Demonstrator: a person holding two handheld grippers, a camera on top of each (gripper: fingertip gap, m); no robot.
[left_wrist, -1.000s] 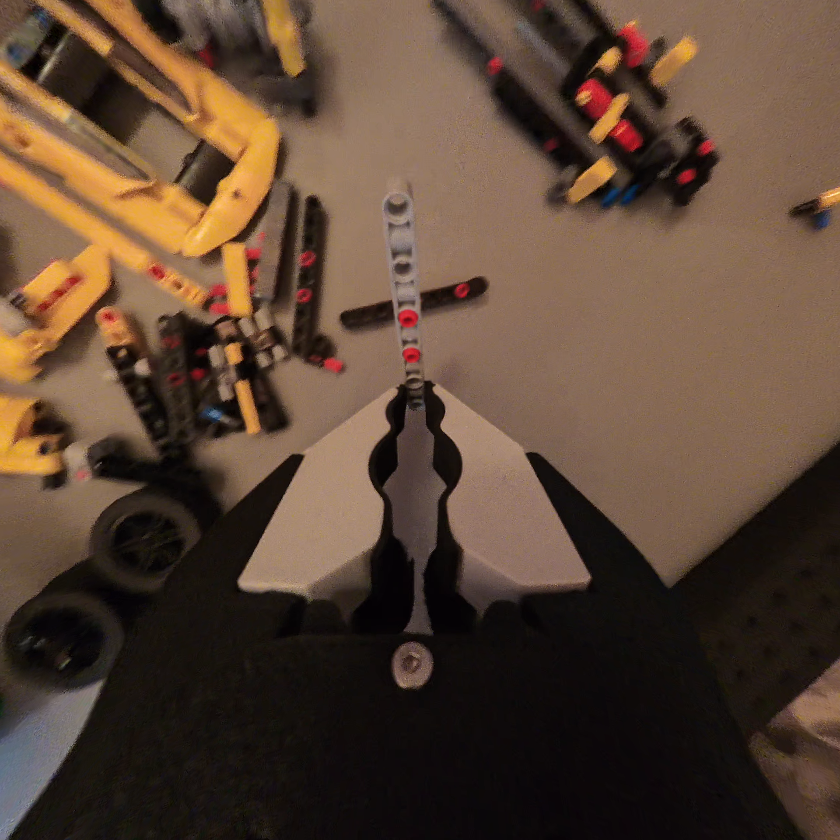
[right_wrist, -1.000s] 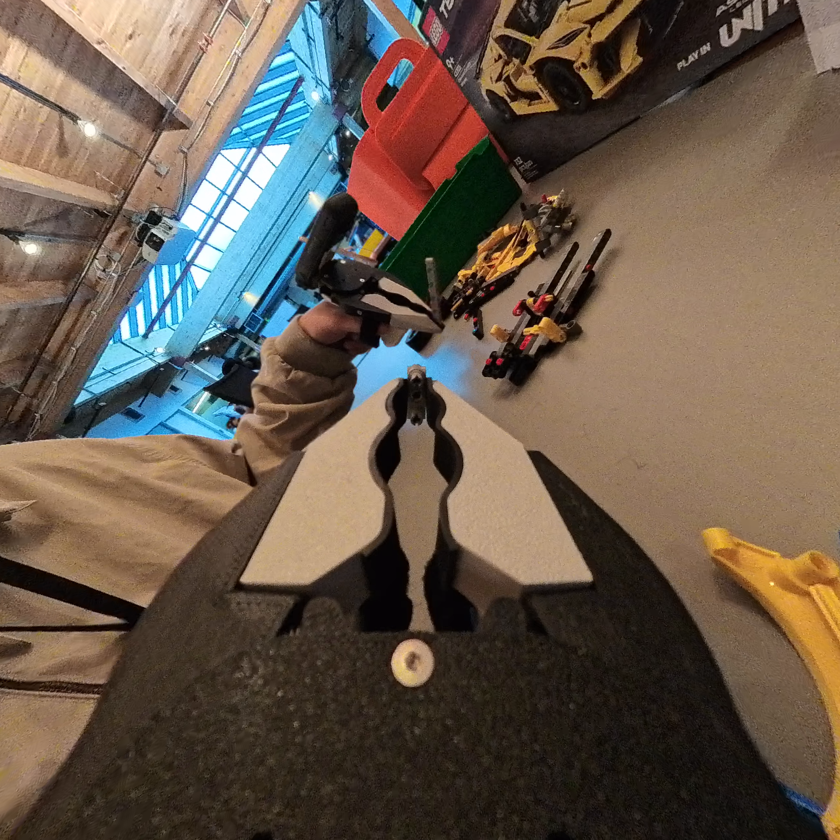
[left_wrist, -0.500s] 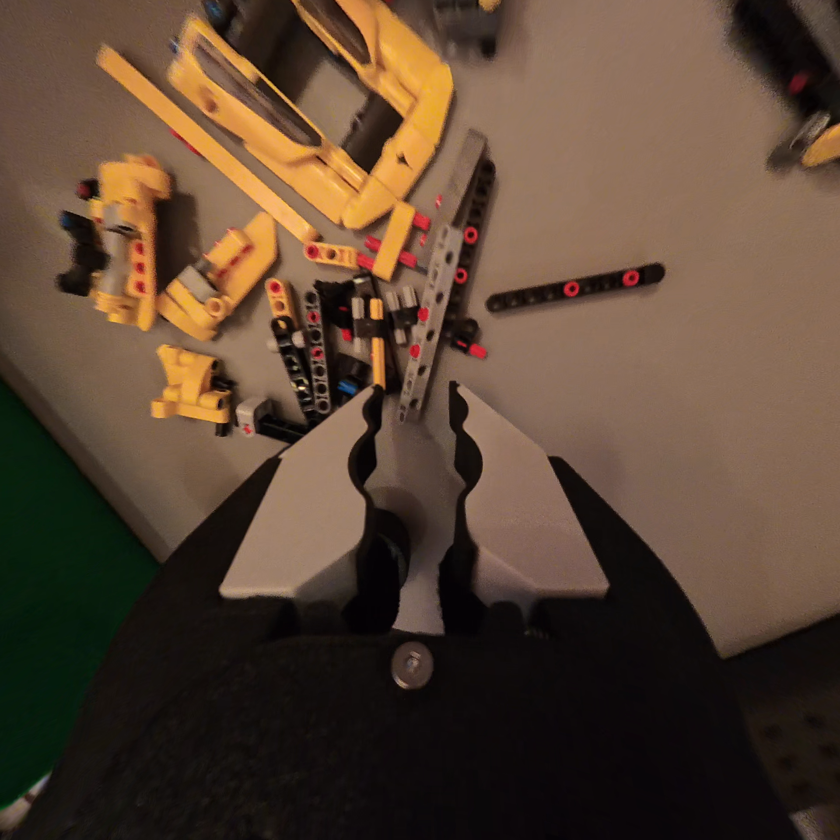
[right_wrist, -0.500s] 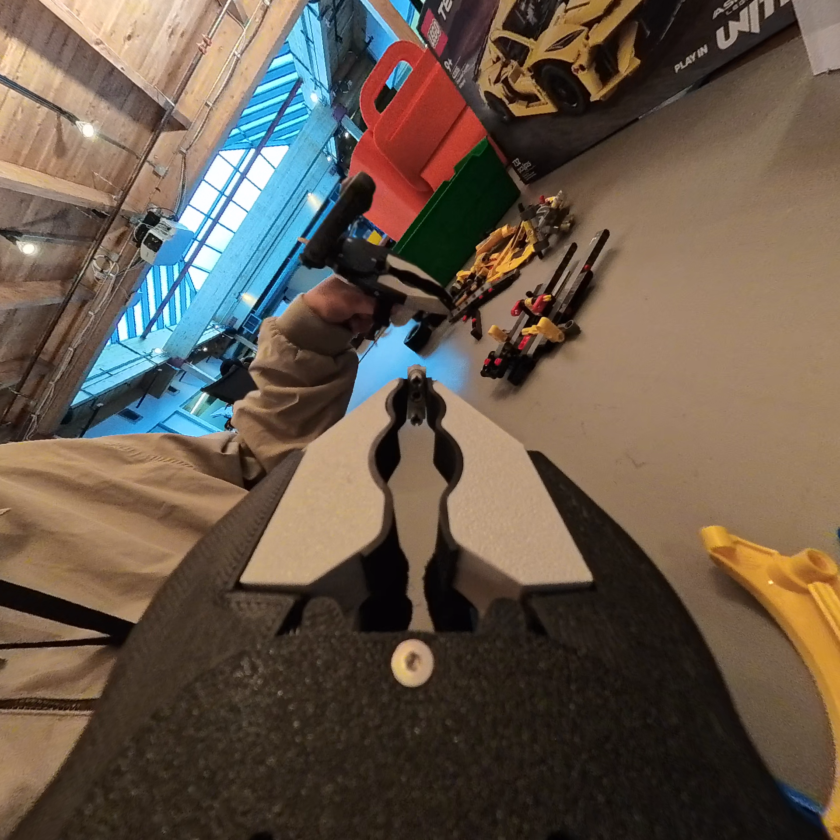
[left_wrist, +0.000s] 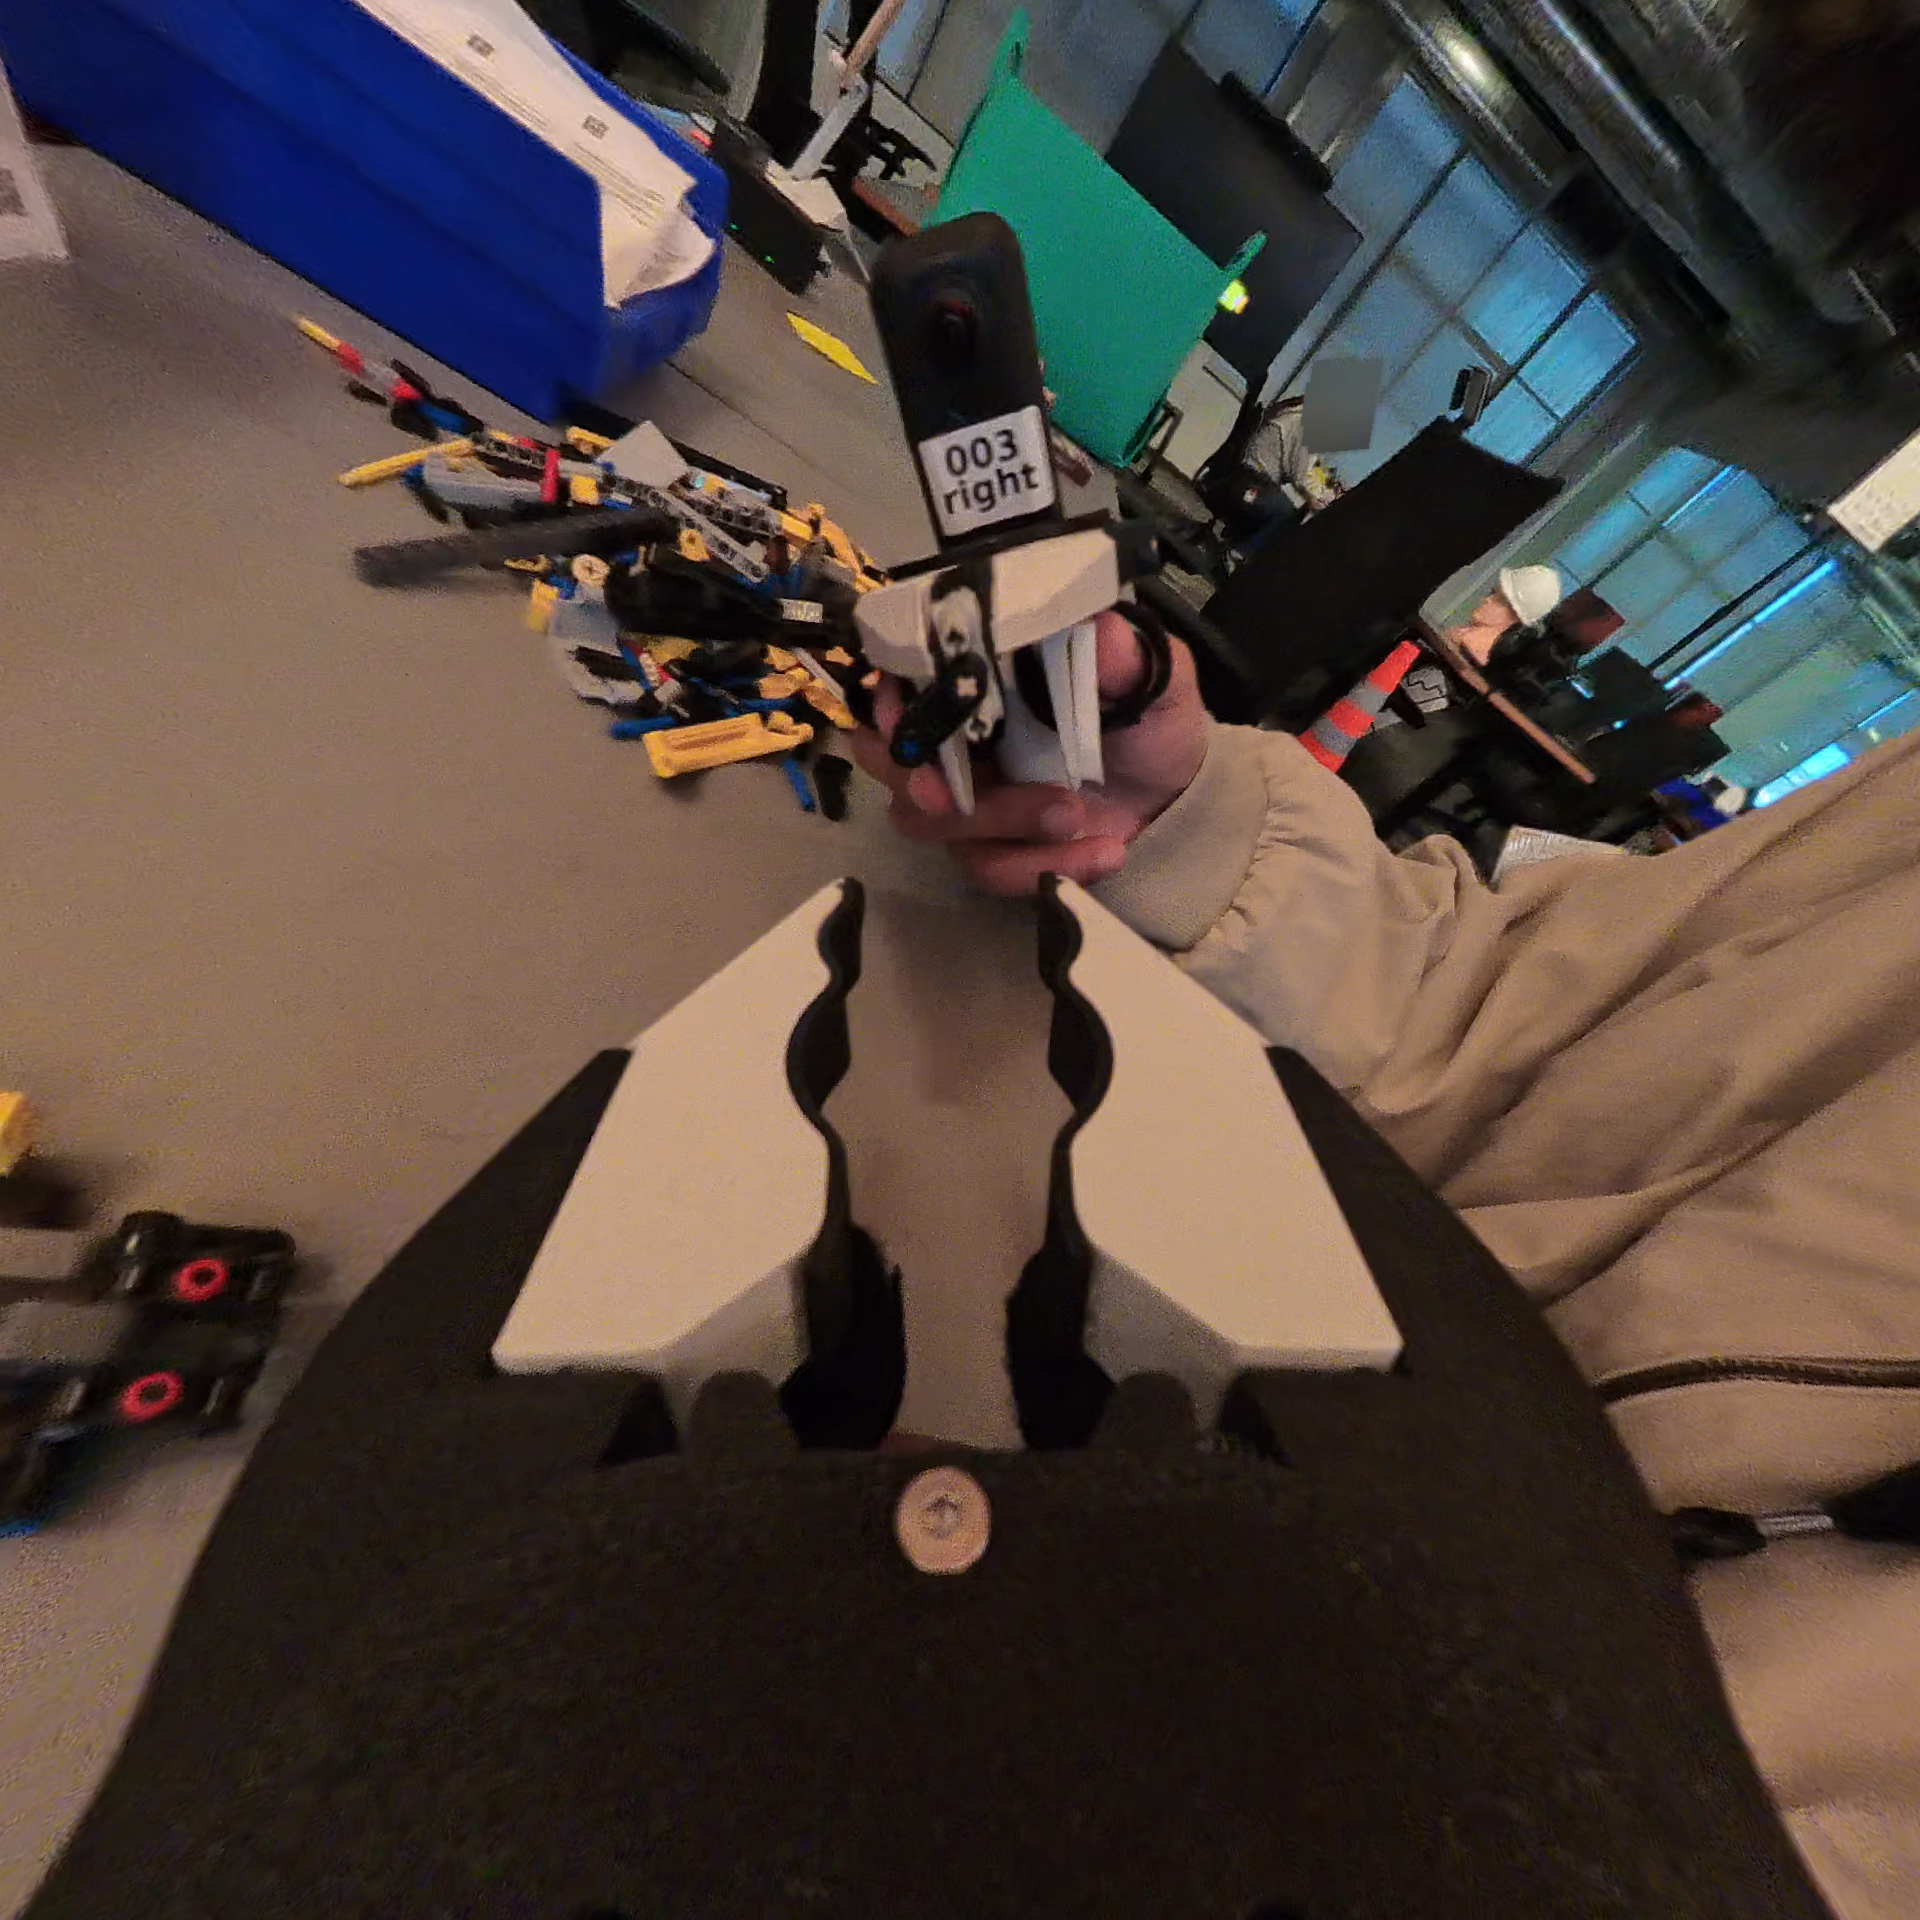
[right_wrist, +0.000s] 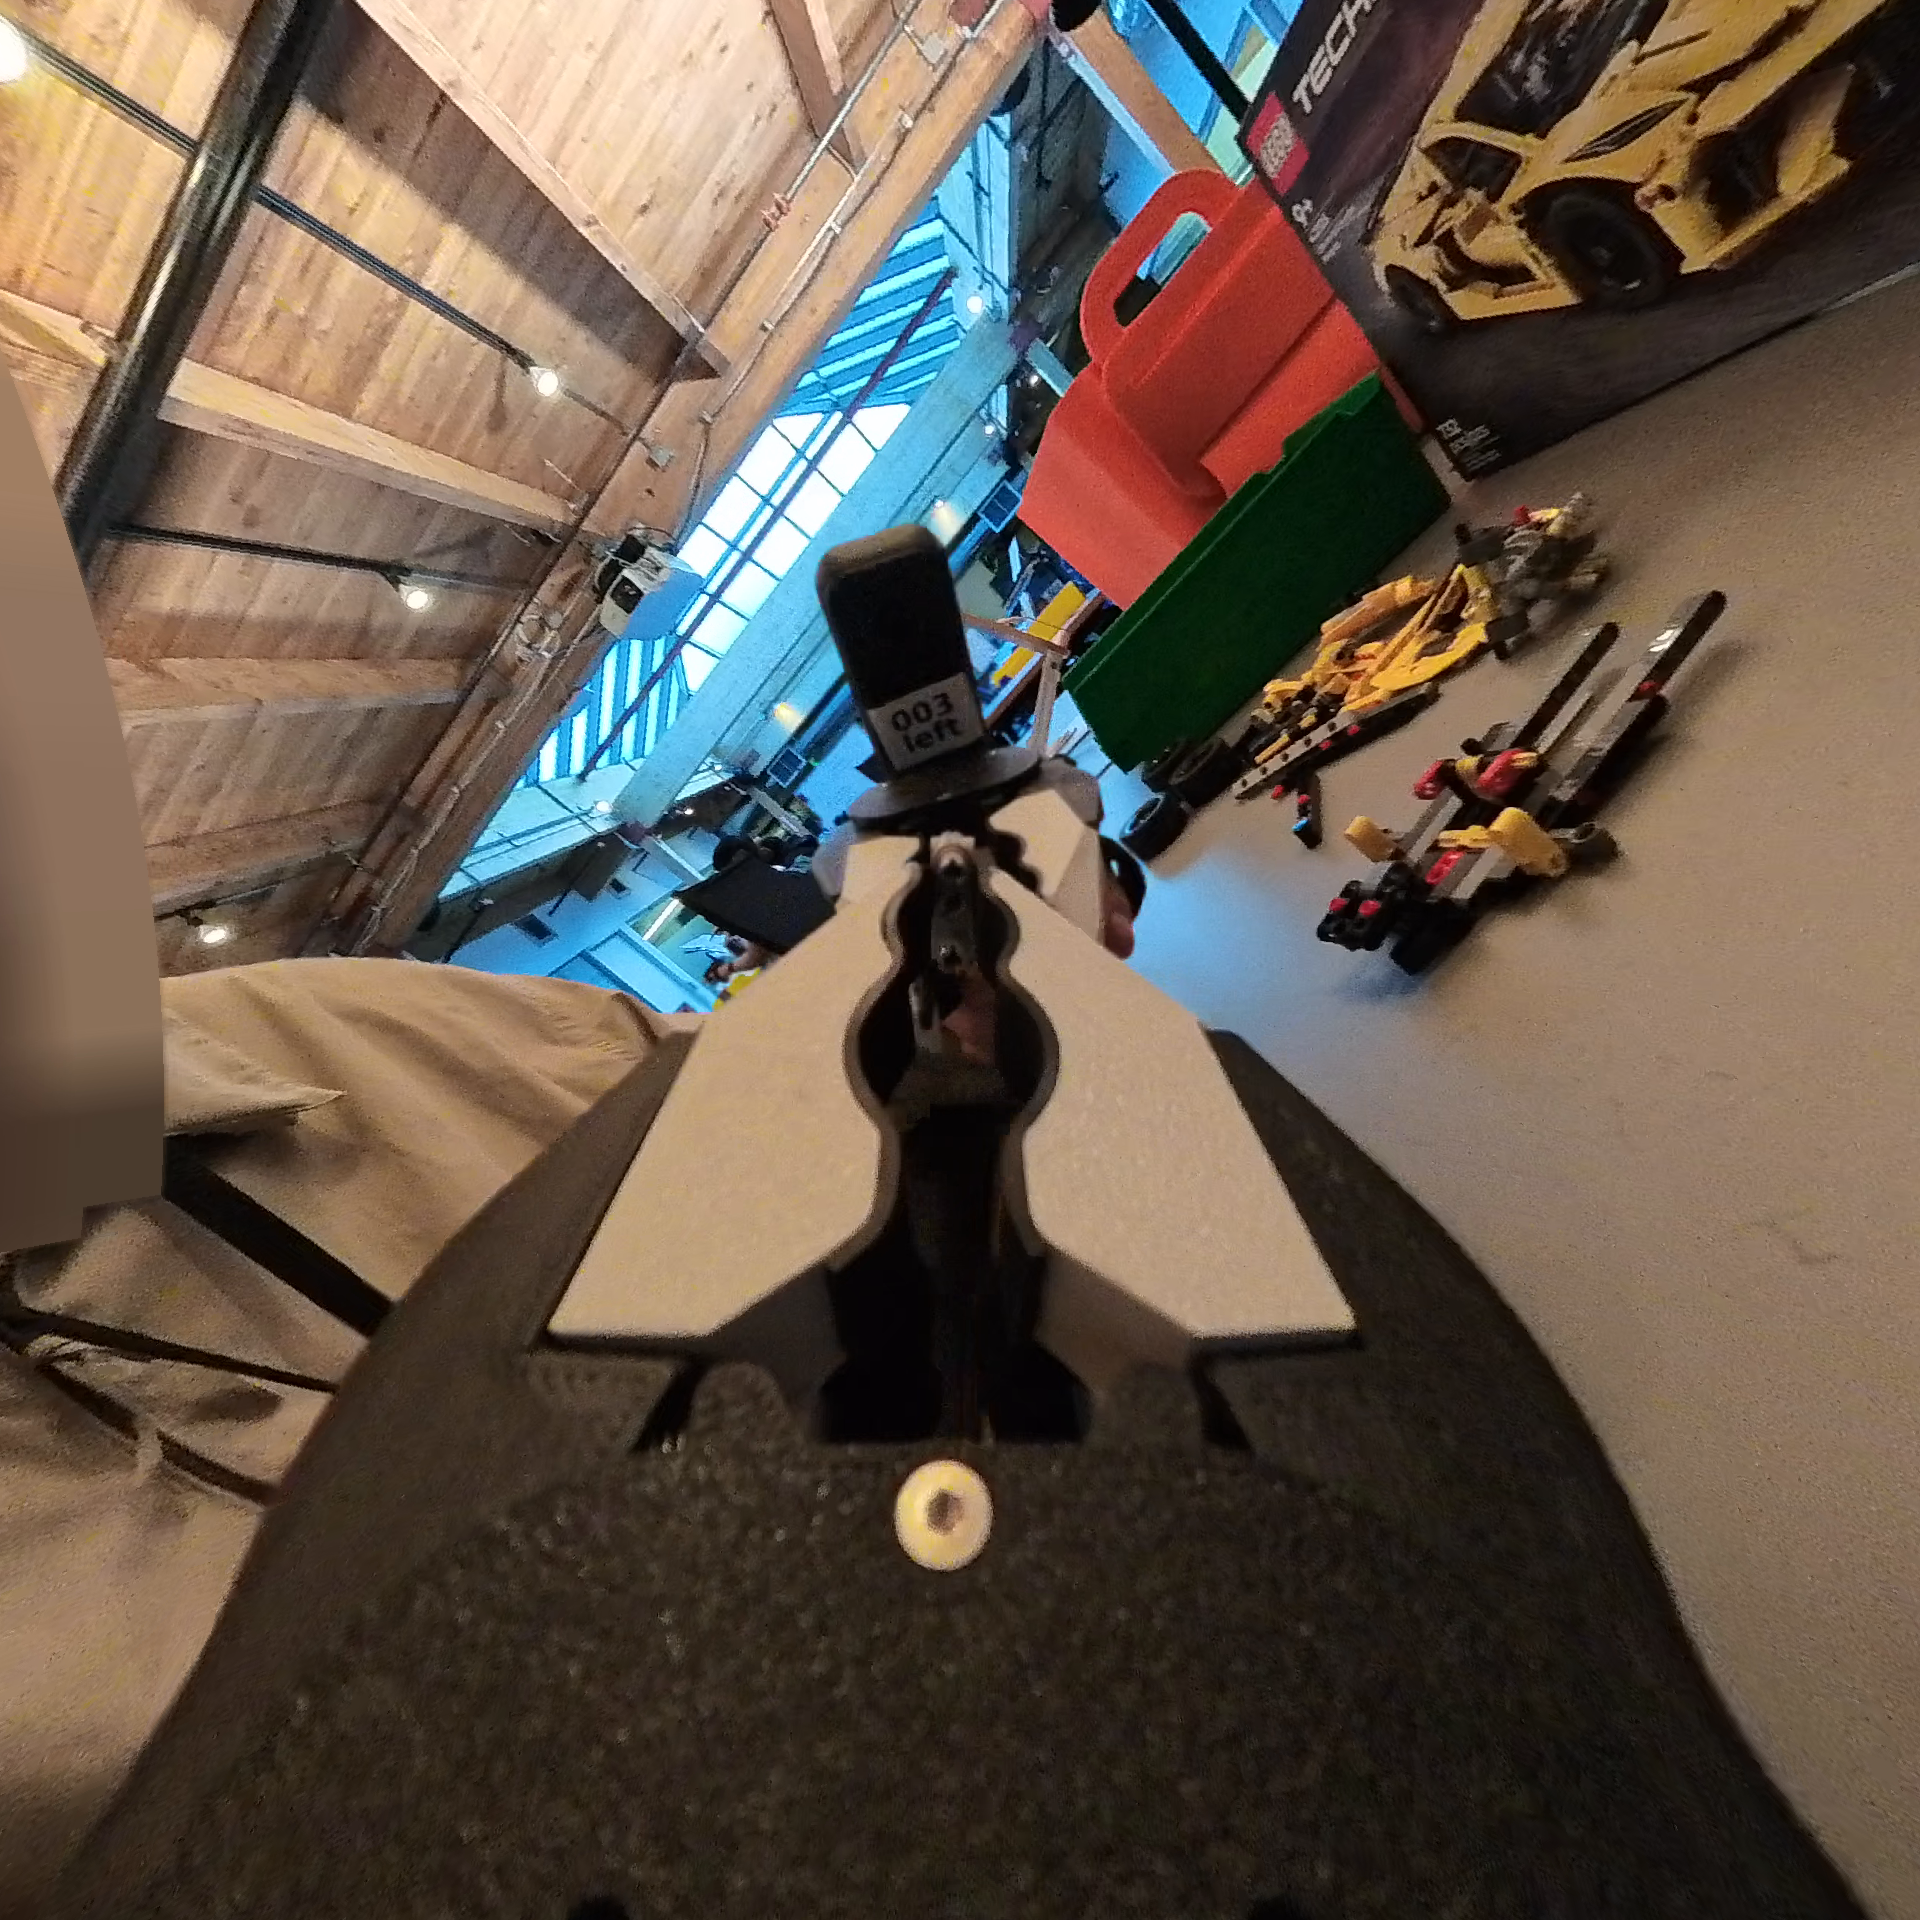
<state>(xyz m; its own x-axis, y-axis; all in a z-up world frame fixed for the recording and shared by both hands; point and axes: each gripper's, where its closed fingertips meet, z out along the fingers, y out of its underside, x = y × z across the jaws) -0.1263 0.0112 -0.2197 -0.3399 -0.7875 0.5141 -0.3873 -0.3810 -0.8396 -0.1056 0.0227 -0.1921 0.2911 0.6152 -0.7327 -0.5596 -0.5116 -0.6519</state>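
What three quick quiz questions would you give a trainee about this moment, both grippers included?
1. True or false: the left gripper holds a grey beam.
2. Which one grips the small black piece? A: left gripper. B: right gripper.
3. Fill in: behind the pile of loose pieces stands a ____ bin.
Key: 1 false, it is open and empty; 2 B; 3 blue.

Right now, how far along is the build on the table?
Done: a partial yellow body and a long black beam frame sit assembled on the table. In hand: the right tool is shut on a small black piece; the left tool is open and empty. Left: wheels unmounted, and a large loose parts pile.
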